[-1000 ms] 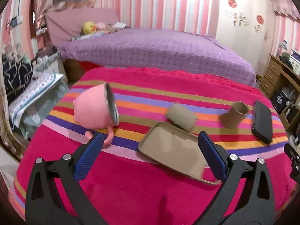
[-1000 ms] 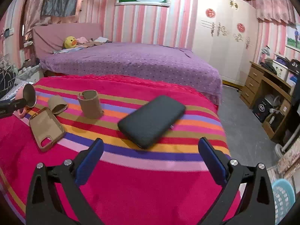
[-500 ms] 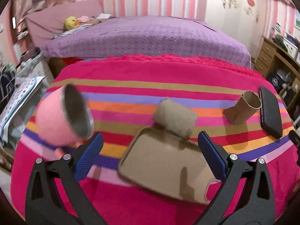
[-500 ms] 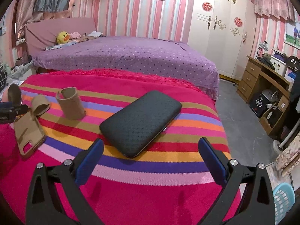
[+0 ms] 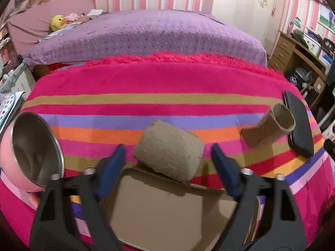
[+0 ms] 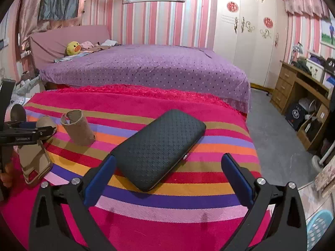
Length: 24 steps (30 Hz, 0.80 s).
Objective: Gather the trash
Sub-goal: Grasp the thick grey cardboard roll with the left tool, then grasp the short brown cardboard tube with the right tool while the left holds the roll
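Setting: bedroom, striped blanket [image 5: 167,79] spread over a low surface beside a purple bed [image 6: 146,67].
Left gripper [image 5: 167,163]: released, blue pads spread either side of a flattened cardboard tube [image 5: 169,148], closing in but not touching it.
Trash in reach: that tube lying on its side, its near end resting on the top edge of a tan phone case [image 5: 167,207]; a second cardboard tube [image 5: 270,129] standing tilted, well to the right, just beside a black quilted wallet [image 6: 157,148].
Bystanders: pink metal-lined cup [image 5: 31,152] tipped on its side at far left.
Right gripper [image 6: 167,179]: released, empty, hovering over the blanket with the wallet between and ahead of its fingers.
Risk, left: pads closing low likely to catch the phone case along with the tube, or nudge the round tube away.
Risk, crush: soft cardboard apt to fold and slip out under a hard squeeze.
Risk, right: wallet mistaken for trash, being nearest that gripper.
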Motion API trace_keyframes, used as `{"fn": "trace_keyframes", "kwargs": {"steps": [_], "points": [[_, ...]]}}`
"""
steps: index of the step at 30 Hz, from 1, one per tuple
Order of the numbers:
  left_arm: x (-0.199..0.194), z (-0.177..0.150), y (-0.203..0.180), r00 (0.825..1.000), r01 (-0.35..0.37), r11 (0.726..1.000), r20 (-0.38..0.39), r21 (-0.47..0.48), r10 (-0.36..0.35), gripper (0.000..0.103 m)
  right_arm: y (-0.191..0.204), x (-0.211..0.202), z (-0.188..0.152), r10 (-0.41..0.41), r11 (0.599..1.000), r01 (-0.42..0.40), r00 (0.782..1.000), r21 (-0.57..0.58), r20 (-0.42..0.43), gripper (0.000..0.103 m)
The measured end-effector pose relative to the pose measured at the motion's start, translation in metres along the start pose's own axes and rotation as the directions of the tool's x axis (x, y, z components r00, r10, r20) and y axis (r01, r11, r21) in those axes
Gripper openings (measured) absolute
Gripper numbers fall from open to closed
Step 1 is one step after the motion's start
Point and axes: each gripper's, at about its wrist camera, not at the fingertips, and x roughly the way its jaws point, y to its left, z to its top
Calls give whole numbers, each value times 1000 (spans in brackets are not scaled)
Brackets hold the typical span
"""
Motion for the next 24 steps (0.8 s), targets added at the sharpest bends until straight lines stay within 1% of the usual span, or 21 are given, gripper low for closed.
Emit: {"fn": "trace_keyframes", "kwargs": {"steps": [1, 2, 5, 9, 12, 17, 20, 21, 22, 23, 24], "points": [[-1, -1, -2, 1000, -13, 1000, 4, 12, 13, 66, 3, 0, 0, 1, 1000, -1, 1000, -5, 1, 98], [-3, -2, -3, 1000, -3, 1000, 7, 17, 2, 60, 5, 1, 0, 6, 1000, -6, 1000, -6, 0, 98], [-10, -4, 0, 1000, -6, 1000, 29, 2, 6, 59, 16, 1, 1, 26, 1000, -26, 1000, -14, -6, 98], [-31, -8, 9, 998, -9, 999, 66, -48, 12, 59, 45, 0, 10, 71, 995, -70, 997, -65, 16, 98], [-48, -13, 16, 994, -51, 997, 91, -61, 57, 59, 70, 1, 16, 110, 988, -105, 993, -114, 42, 98], [-73, -19, 31, 988, -81, 991, 123, -108, 95, 59, 112, 21, 25, 171, 969, -167, 985, -184, 6, 98], [-80, -20, 40, 987, -92, 987, 122, -134, 108, 59, 130, 37, 30, 178, 961, -180, 984, -212, -29, 96], [-80, -21, 41, 986, -99, 986, 119, -137, 115, 59, 133, 41, 31, 183, 959, -187, 982, -215, -39, 93], [-82, -23, 43, 985, -111, 984, 114, -139, 128, 59, 137, 49, 33, 187, 955, -197, 980, -220, -63, 83], [-83, -25, 44, 984, -123, 983, 111, -140, 139, 59, 139, 55, 34, 189, 954, -203, 979, -223, -83, 69], [-83, -26, 43, 983, -133, 981, 107, -143, 149, 59, 140, 61, 35, 194, 952, -213, 975, -219, -104, 62]]}}
